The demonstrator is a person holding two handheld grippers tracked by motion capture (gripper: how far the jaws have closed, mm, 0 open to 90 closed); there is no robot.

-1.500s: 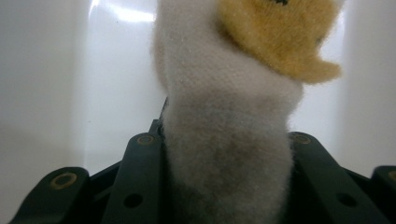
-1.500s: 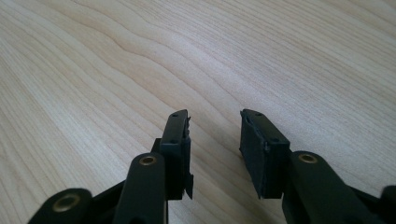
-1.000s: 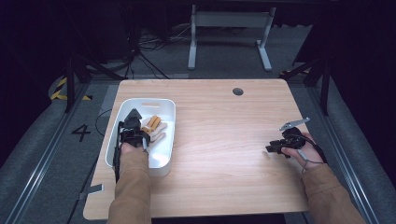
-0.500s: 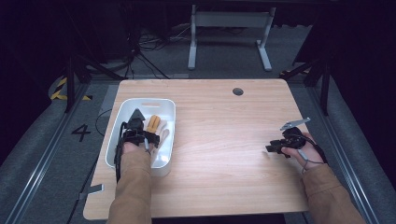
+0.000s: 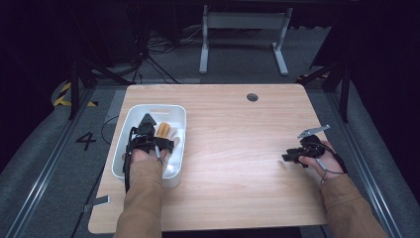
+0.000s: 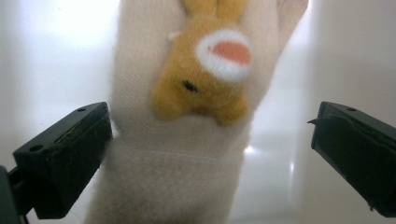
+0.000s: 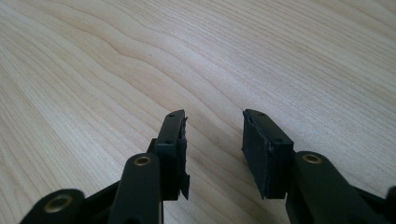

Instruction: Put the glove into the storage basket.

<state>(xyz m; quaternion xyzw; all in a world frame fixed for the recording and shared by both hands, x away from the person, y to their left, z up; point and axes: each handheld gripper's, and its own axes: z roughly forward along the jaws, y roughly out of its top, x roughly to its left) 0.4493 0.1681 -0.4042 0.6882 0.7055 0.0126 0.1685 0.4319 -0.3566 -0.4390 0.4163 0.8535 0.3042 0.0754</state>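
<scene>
A cream sock (image 6: 187, 163) with a yellow plush animal (image 6: 205, 79) sewn on lies in the white bin (image 5: 151, 107). My left gripper (image 6: 210, 140) hovers just over it, and its jaws have just been opening. They now stand wide on either side of the sock without pressing on it. In the high view the left gripper (image 5: 147, 125) is inside the bin, with the sock (image 5: 165, 131) beside it. My right gripper (image 7: 212, 135) rests low over bare wood at the table's right side (image 5: 291, 157), jaws partly open with nothing between them.
The wooden table (image 5: 237, 148) stretches between the two hands. A round cable hole (image 5: 252, 97) sits near its far edge. The bin stands close to the table's left edge. Dark floor, cables and a desk frame lie beyond.
The left gripper's jaws have spread apart and let go of the sock, which lies in the bin. The right hand has kept still.
</scene>
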